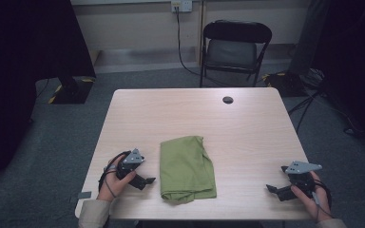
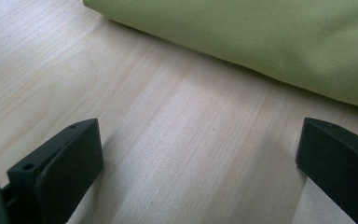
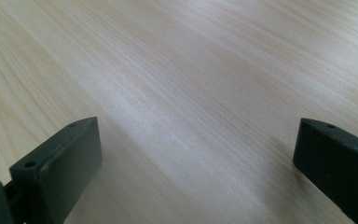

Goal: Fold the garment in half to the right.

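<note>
Two black two-jaw grippers rest low over the pale wood-grain bench (image 1: 247,128), and we hold one in each hand. Between them, near the front edge, lies the folded olive-green cloth (image 1: 187,167), a rough rectangle with its longer side running away from us and a bunched corner at the near end.

Our left gripper (image 1: 147,182) sits just beside the cloth's left edge, pointing toward it but apart from it. In the left gripper view its jaws stand spread wide with bare bench between them, and the cloth (image 2: 270,42) crosses the top of that view, its rounded folded edge a little ahead of the jaw tips. Nothing is pinched.

Our right gripper (image 1: 272,189) sits near the bench's right front corner, well apart from the cloth, its tips aimed leftward toward it. In the right gripper view its jaws are likewise spread wide over bare wood grain (image 3: 191,93), holding nothing.

Both grippers carry a grey three-cornered plate on top. Farther off, a small dark round disc (image 1: 227,99) sits in the bench top near its far edge, and a black folding chair with a grey seat (image 1: 231,50) stands beyond the bench.
</note>
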